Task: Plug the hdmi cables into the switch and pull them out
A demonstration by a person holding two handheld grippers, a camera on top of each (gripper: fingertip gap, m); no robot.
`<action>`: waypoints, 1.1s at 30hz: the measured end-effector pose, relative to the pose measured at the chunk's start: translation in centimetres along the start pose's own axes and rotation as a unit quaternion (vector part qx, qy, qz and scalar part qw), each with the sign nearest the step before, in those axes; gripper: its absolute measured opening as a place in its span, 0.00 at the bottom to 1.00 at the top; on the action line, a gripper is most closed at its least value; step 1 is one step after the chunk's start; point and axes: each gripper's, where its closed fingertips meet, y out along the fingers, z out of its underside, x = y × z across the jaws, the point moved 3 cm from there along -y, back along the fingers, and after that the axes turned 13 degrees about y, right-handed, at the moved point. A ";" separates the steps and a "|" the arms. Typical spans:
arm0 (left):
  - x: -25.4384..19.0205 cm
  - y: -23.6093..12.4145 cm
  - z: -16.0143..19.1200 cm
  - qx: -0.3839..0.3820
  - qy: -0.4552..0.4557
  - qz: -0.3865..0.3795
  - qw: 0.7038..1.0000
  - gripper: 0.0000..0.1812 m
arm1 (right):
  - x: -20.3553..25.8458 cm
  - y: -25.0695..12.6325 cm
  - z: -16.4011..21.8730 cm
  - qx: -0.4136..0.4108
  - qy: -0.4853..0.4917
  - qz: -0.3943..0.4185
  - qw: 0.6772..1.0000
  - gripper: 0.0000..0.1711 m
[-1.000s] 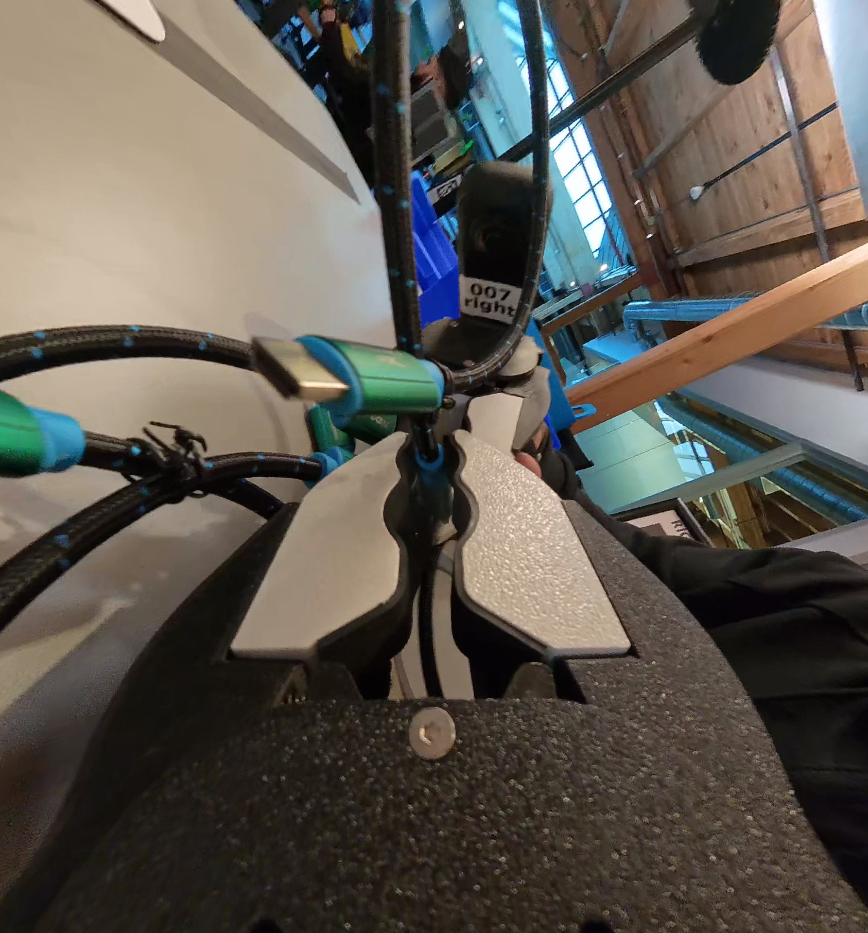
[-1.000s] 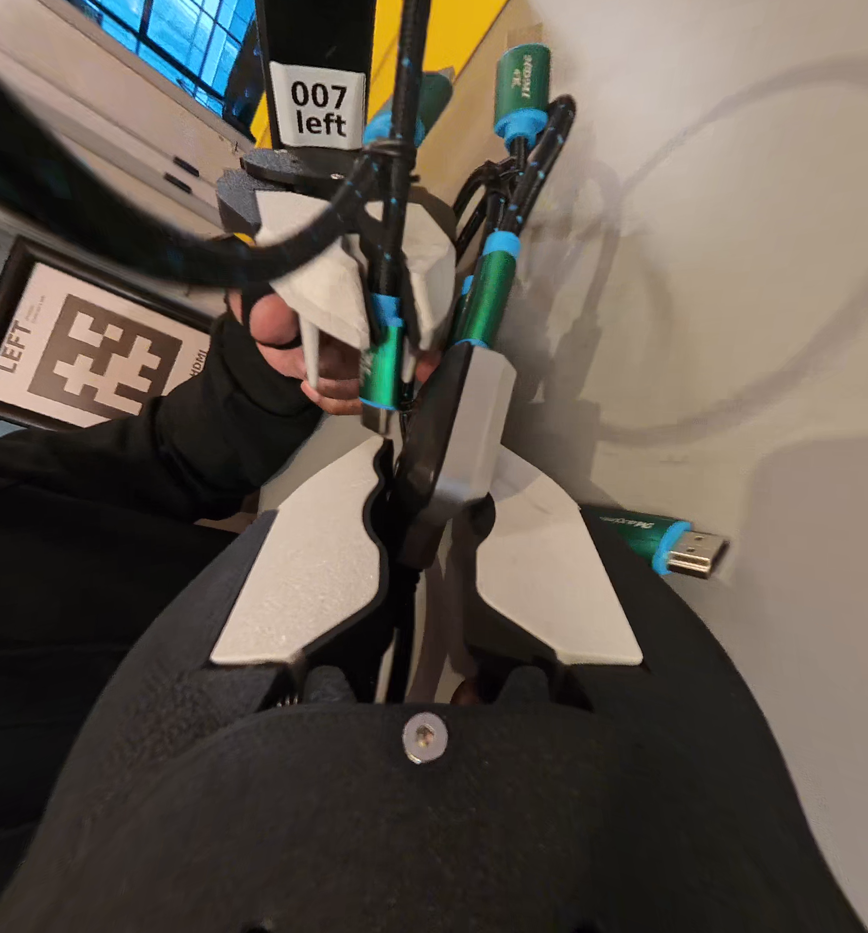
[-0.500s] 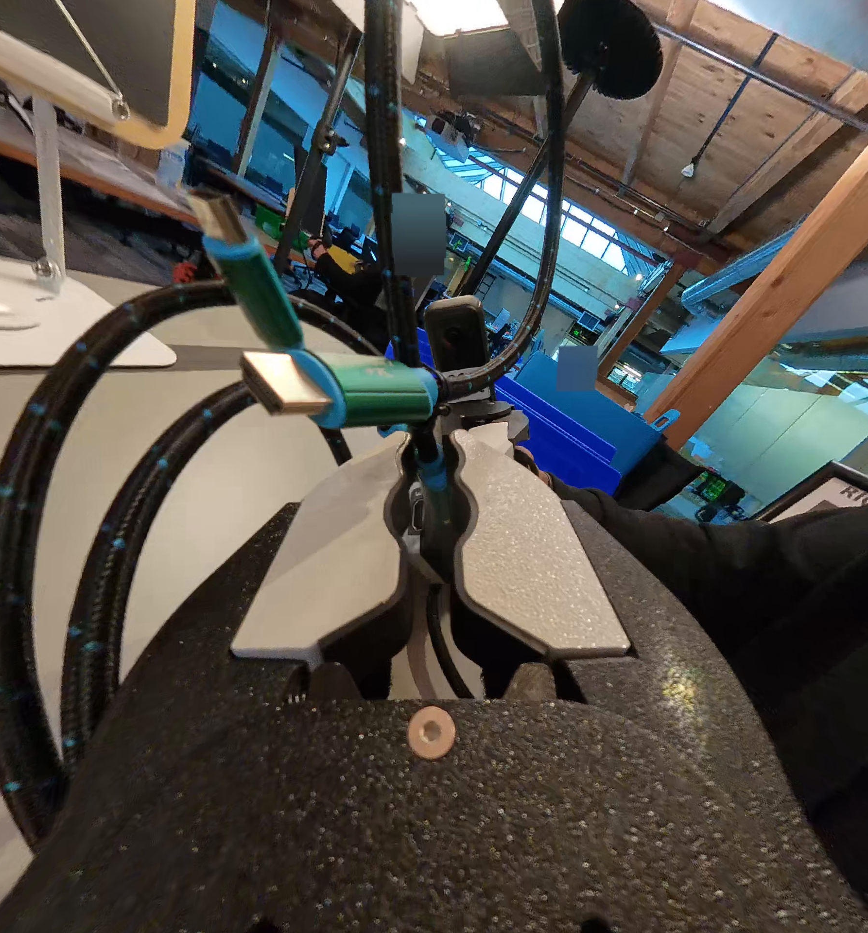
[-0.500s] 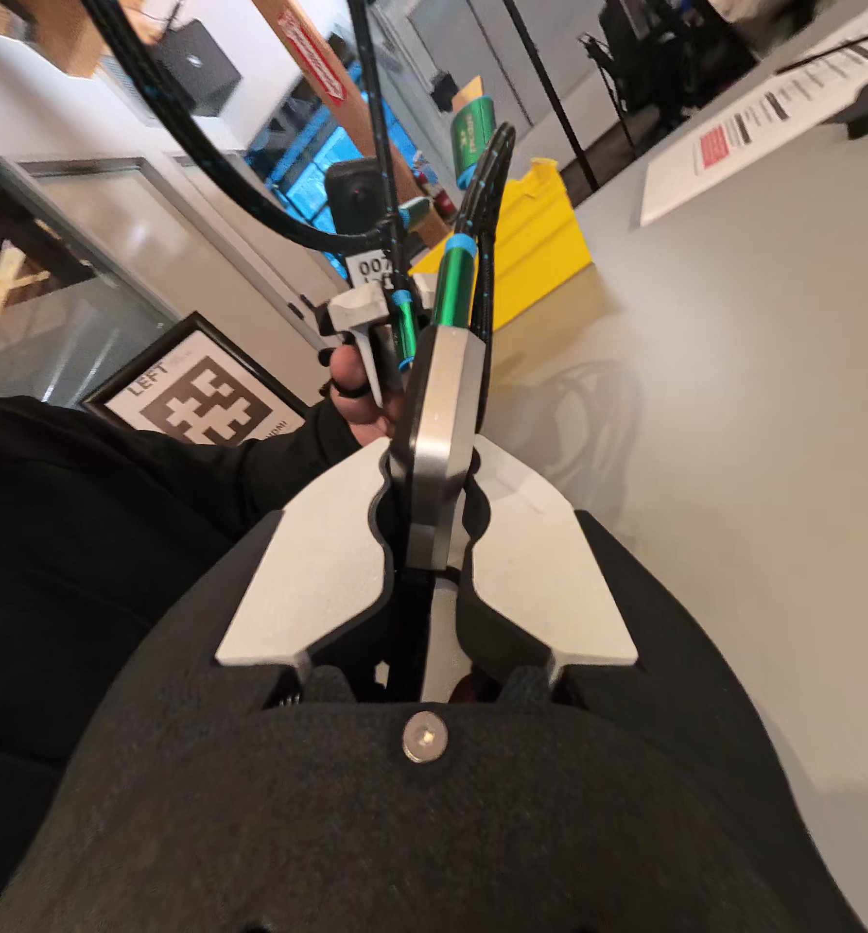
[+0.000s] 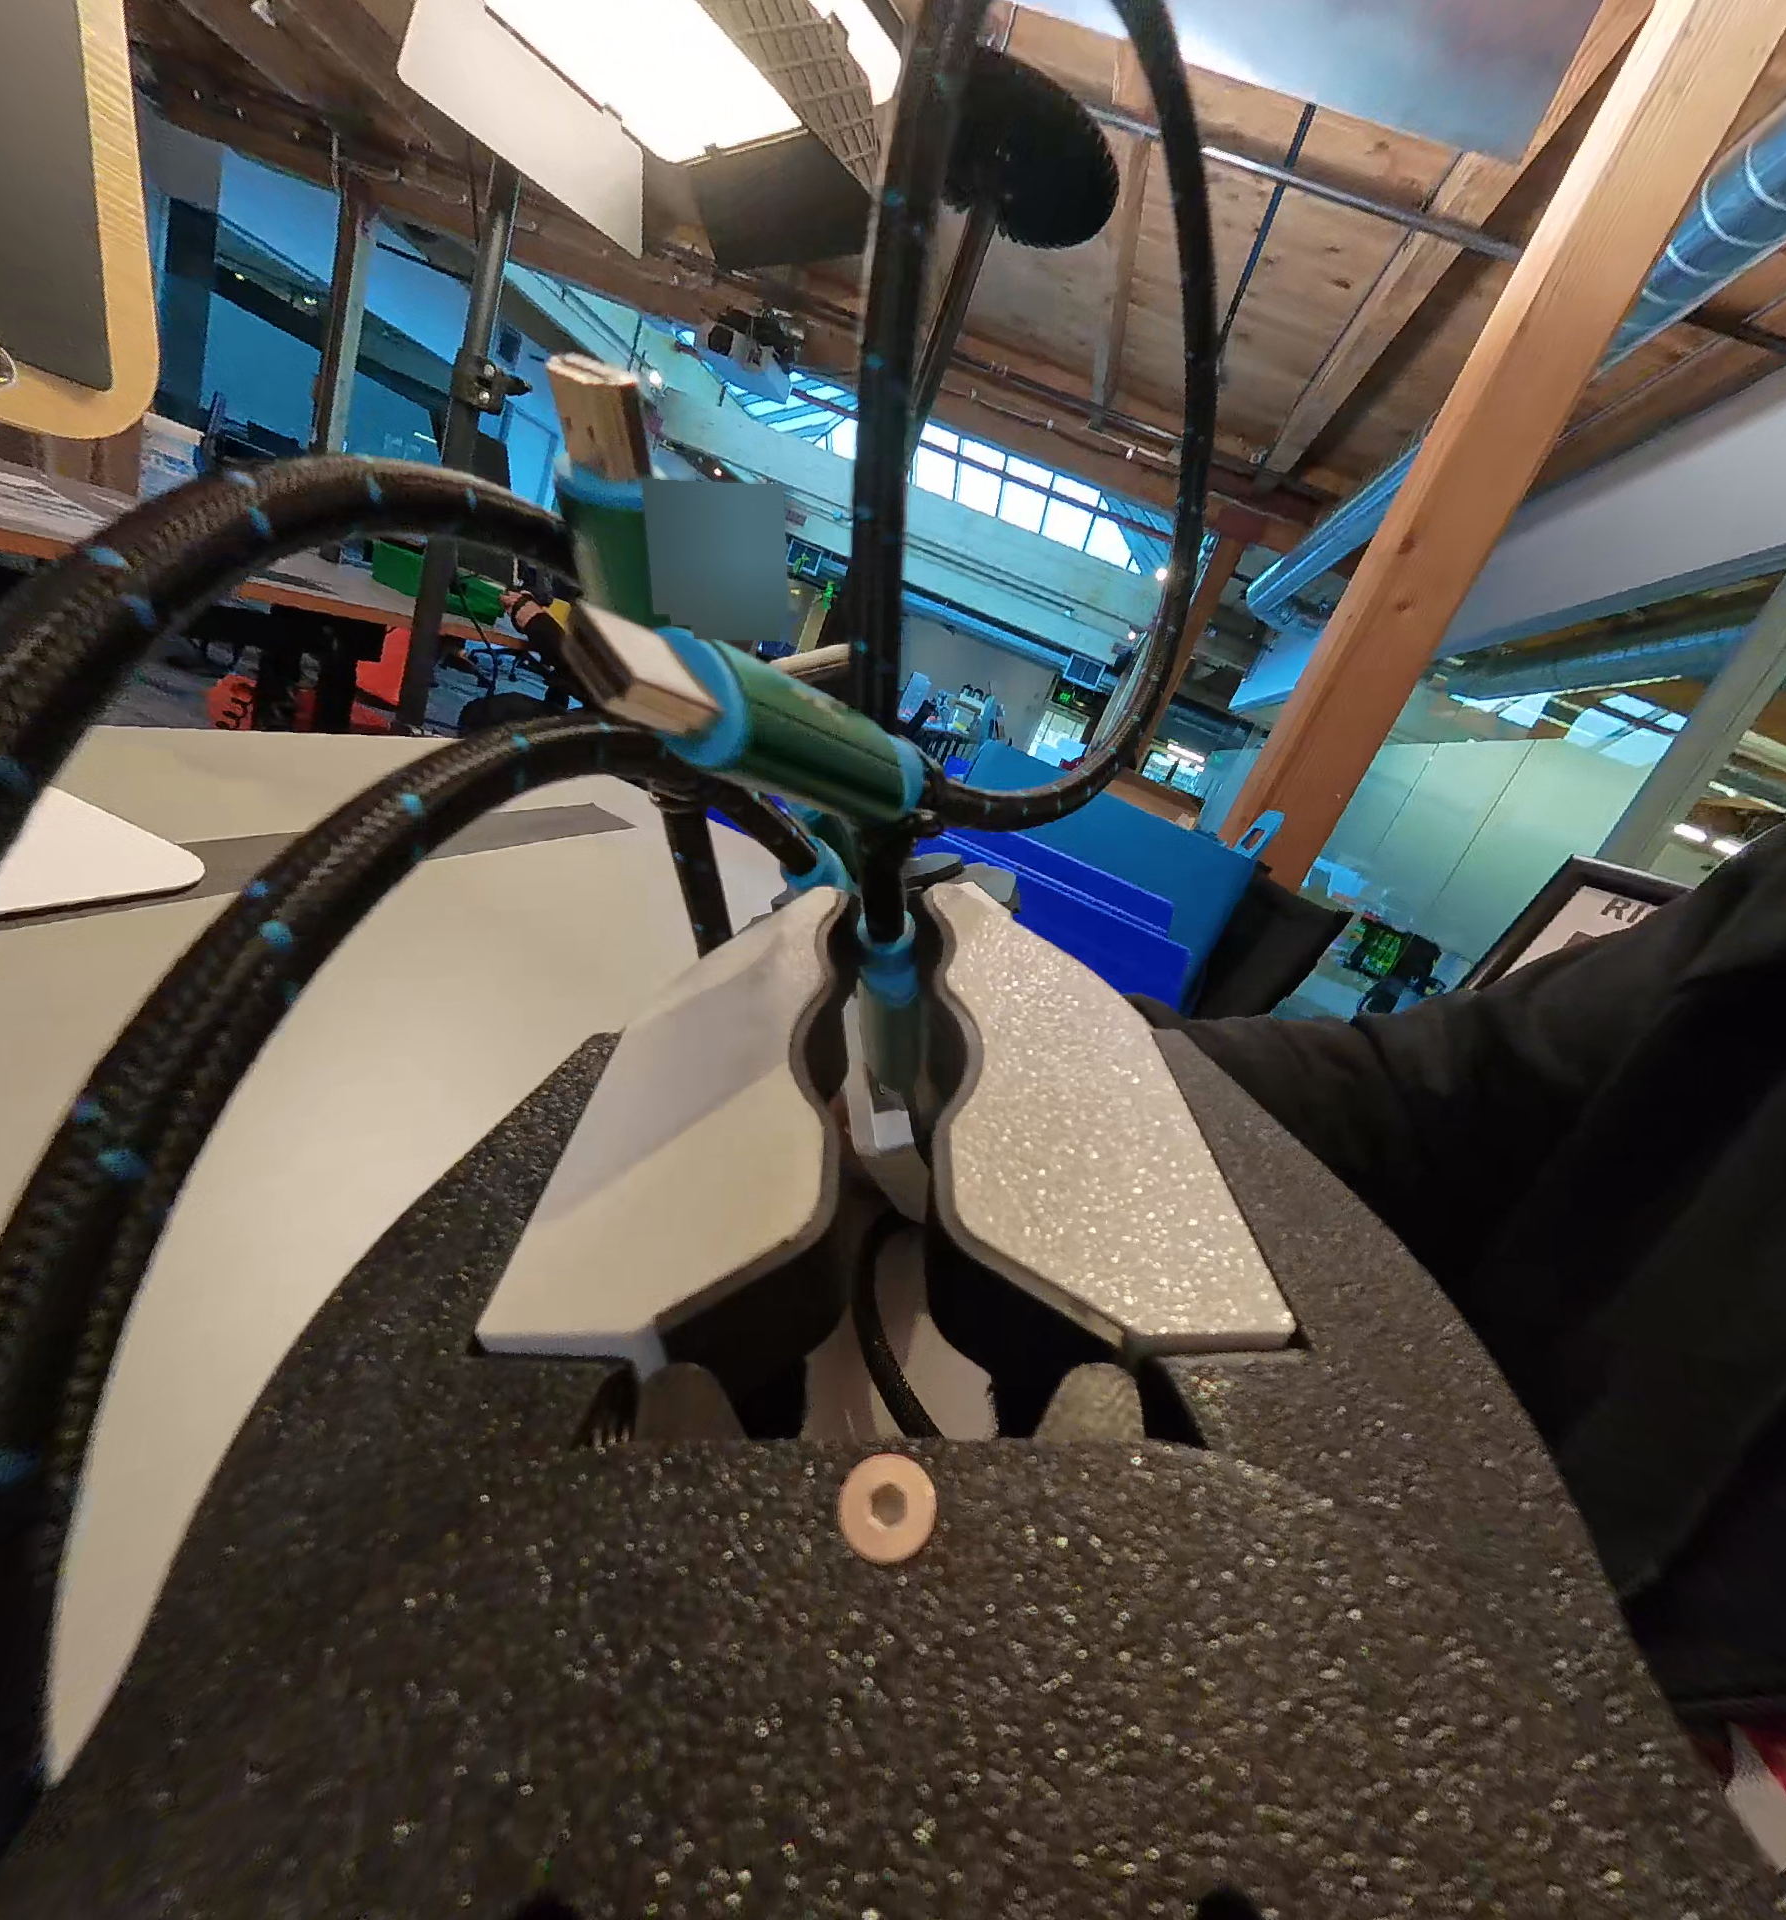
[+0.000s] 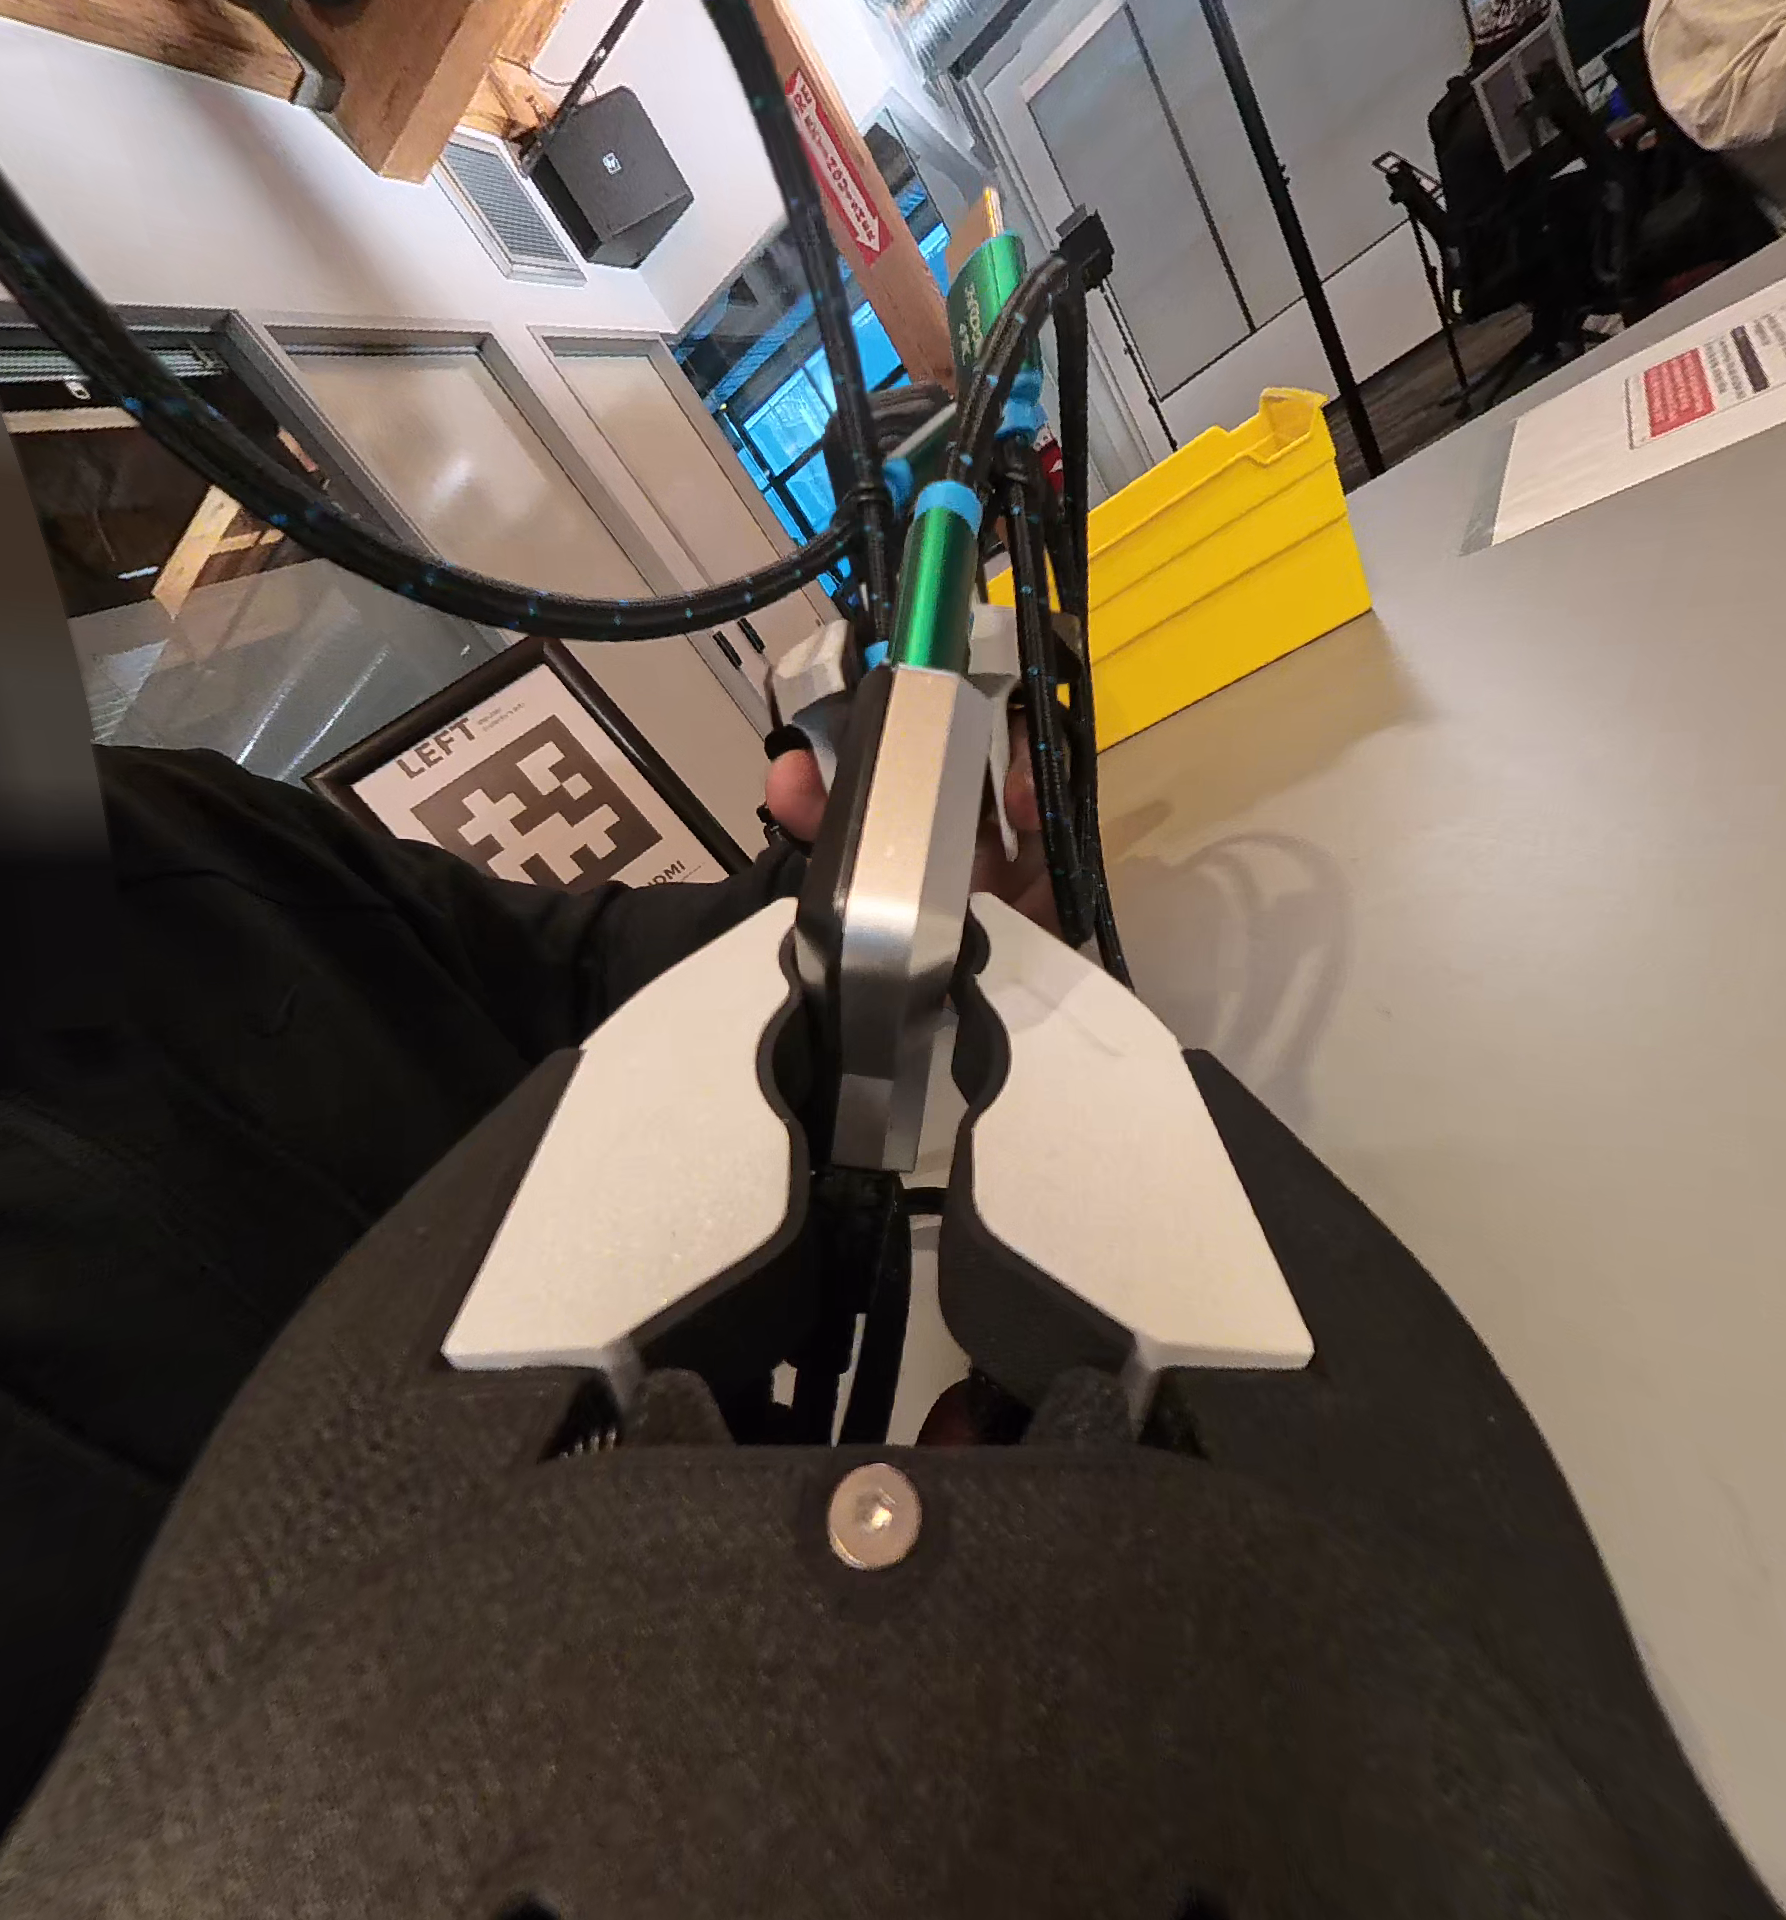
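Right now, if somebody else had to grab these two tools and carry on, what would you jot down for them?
Left hand-held gripper: shut on a green HDMI plug, its braided cable rising from the fingers.
Right hand-held gripper: shut on the silver HDMI switch, held edge-up above the grey table.
One green plug is seated in the switch's far end.
At least two free plugs dangle loose, metal tips bare.
Left to do: bring the gripped plug to the switch; I cannot tell which ports are free.
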 end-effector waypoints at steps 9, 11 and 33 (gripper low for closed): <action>0.8 0.1 -0.3 -0.093 -0.070 -0.027 0.993 0.06 | 0.0 0.3 -0.4 -0.019 0.000 0.006 1.000 0.14; 0.9 0.1 -0.3 -0.111 -0.078 -0.038 0.990 0.06 | -0.1 0.3 -0.4 -0.023 0.001 0.008 1.000 0.14; 1.2 -0.1 -0.5 -0.157 -0.145 -0.038 0.976 0.06 | -0.5 1.0 -0.7 -0.050 -0.023 0.035 0.998 0.13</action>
